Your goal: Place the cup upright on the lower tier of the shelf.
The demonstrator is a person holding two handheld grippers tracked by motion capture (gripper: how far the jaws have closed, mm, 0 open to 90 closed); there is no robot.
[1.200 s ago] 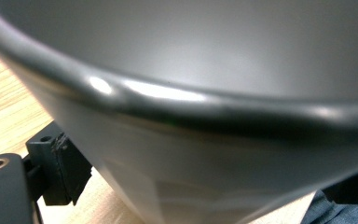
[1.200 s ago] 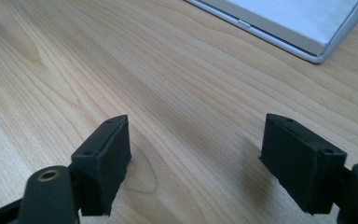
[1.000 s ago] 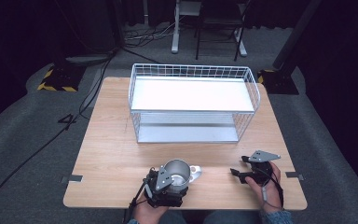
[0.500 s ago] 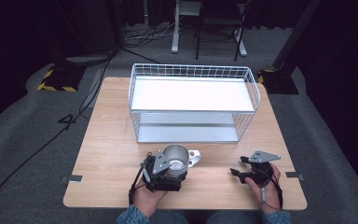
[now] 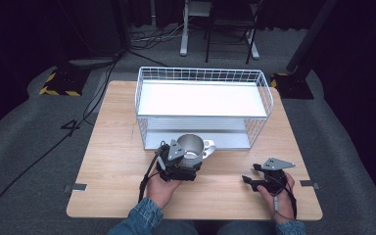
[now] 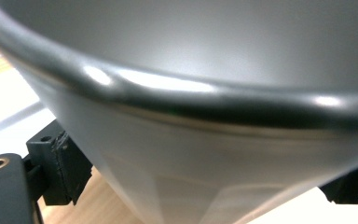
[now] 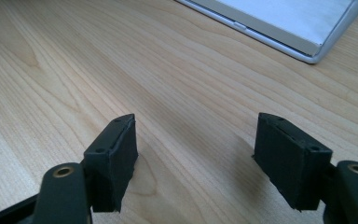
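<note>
A shiny metal cup [image 5: 191, 145] with a white handle [image 5: 209, 146] hangs just in front of the wire basket [image 5: 201, 116]. My left gripper [image 5: 188, 157] is shut on the cup's body. In the left gripper view the cup's rim and wall [image 6: 191, 140] loom close, with a black jaw pressed on either side. My right gripper [image 5: 249, 174] rests low over the table's front right, pointing left. Its jaws stand wide apart in the right gripper view, and my right gripper [image 7: 200, 158] has bare wood between them.
The white wire basket sits mid-table on a wooden table [image 5: 112, 147], its lower metal shelf edge [image 7: 279, 32] near the right gripper. Cables [image 5: 44, 147] trail over the grey floor at left. A chair base [image 5: 215, 29] and stands are behind the table.
My left gripper has carried the cup forward, away from the person and toward the basket's front. The right gripper has stayed put, open.
</note>
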